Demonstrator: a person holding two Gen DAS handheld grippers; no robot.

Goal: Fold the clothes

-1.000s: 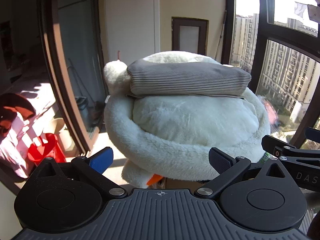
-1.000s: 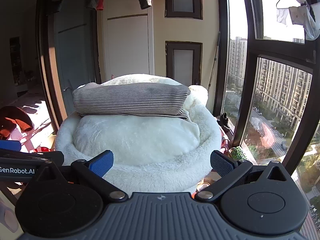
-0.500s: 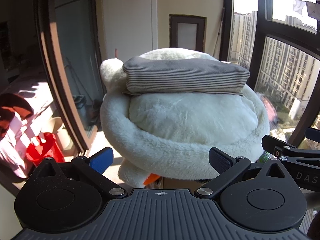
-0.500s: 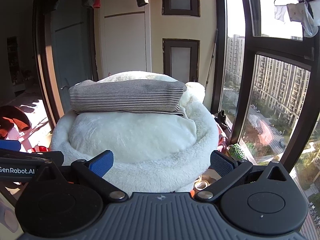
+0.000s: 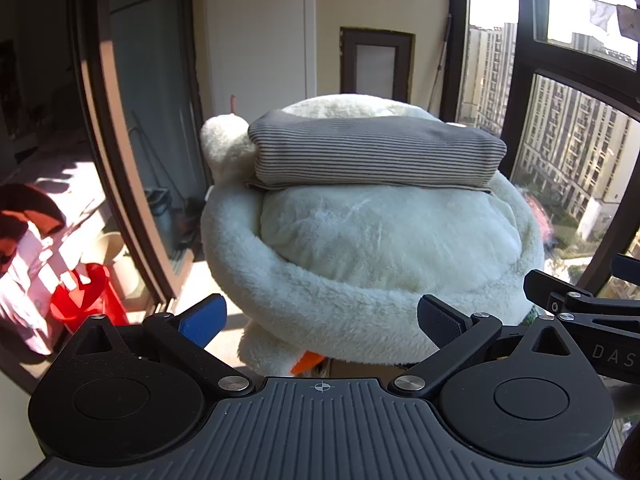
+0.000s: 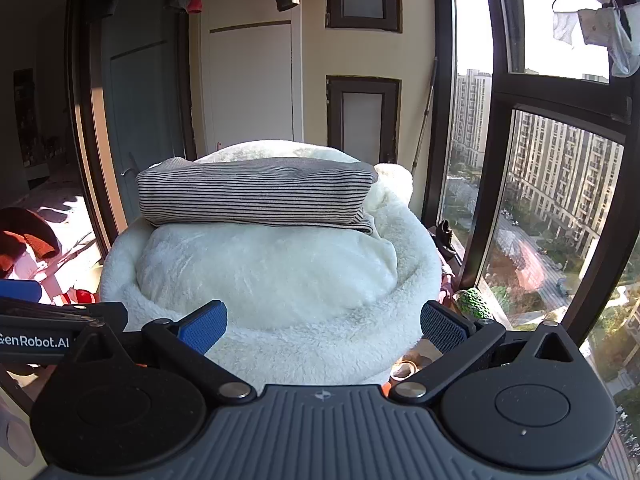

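Resting on the fluffy white cushion [image 5: 380, 248], the folded striped garment [image 5: 372, 152] lies flat; left gripper [image 5: 322, 316] and right gripper [image 6: 322, 322] both spread wide, empty

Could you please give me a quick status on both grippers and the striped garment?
Left gripper open, empty. Right gripper open, empty. Striped garment folded, lying on white fluffy cushion. Nothing between grippers and garment.

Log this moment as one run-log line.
left gripper: open, empty | right gripper: open, empty | striped garment: folded, lying on white cushion | contact: none
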